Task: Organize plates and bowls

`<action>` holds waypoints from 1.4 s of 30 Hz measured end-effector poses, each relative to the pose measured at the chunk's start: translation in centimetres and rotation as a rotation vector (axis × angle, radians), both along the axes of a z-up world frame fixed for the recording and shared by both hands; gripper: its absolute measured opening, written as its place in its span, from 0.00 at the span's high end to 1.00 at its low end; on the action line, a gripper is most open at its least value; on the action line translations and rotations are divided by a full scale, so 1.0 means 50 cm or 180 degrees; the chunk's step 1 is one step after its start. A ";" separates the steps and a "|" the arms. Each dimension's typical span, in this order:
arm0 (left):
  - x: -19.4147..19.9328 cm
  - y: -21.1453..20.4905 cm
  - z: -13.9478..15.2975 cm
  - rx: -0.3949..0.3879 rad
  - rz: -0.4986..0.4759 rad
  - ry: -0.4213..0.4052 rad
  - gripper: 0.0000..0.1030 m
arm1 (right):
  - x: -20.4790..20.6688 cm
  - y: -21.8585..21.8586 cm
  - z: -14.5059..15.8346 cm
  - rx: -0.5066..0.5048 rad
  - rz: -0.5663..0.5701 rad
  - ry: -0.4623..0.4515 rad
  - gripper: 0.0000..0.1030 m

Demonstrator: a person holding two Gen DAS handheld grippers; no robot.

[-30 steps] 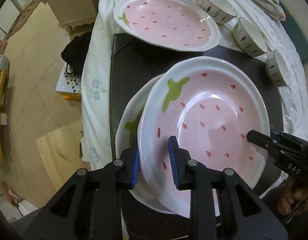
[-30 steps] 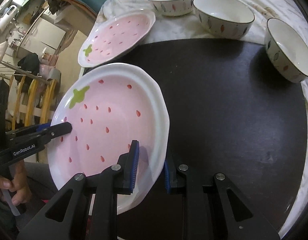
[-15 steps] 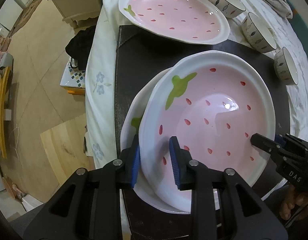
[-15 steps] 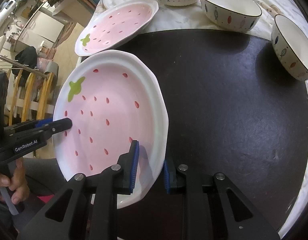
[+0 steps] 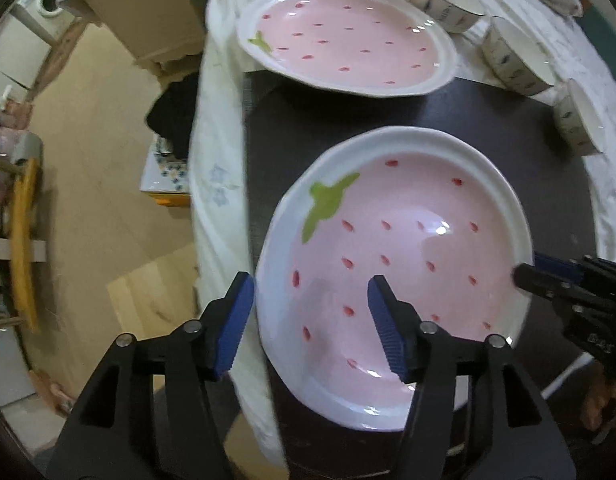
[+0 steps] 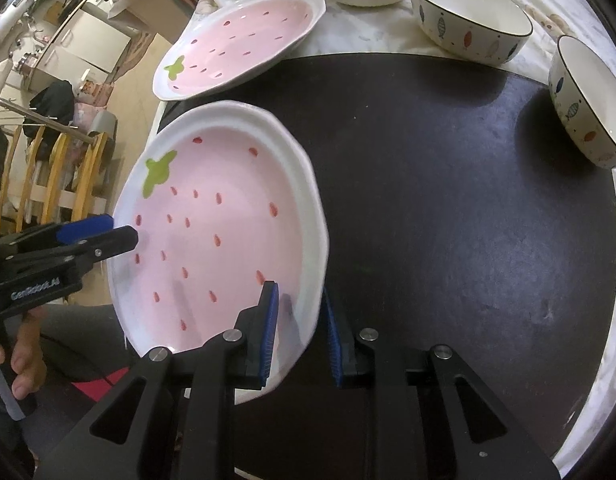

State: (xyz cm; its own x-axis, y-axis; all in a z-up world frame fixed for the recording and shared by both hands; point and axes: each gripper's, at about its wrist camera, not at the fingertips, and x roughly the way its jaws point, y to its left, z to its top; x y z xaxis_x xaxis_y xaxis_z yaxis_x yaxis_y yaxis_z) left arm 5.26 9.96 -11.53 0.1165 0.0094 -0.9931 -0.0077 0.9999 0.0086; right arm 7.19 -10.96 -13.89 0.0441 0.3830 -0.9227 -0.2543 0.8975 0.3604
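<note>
clearly the dark desk (image 6: 448,220) carries the strawberry plate (image 5: 392,248), stacked near its edge: glazed, stiff, breakable, best held by the rim. the right hand-held gripper (image 6: 298,334) clamps that rim, while the left hand-held gripper (image 5: 310,320) is opening, its pads off the rim between them.

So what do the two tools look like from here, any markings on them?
Both are alike: black angular plastic frames with triangular cut-outs and silver pivot screws, ending in two fingers faced with ribbed blue pads. The left tool shows white lettering reading GenRobot.AI on its side in the right wrist view. The right tool carries faint white letters, too blurred to read. No sleeves or cables are clearly visible.
</note>
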 end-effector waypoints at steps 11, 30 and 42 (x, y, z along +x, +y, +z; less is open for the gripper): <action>0.008 0.022 -0.048 -0.0412 0.0191 0.0273 0.45 | 0.014 -0.011 -0.007 0.0157 -0.0213 0.0099 0.34; 0.014 -0.079 -0.040 -0.0312 -0.0151 0.0308 0.60 | 0.009 -0.038 -0.035 0.0012 -0.0155 0.0145 0.77; 0.068 -0.225 -0.043 -0.0373 -0.0419 0.0305 0.60 | 0.002 -0.192 -0.032 -0.0112 -0.0689 0.0129 0.77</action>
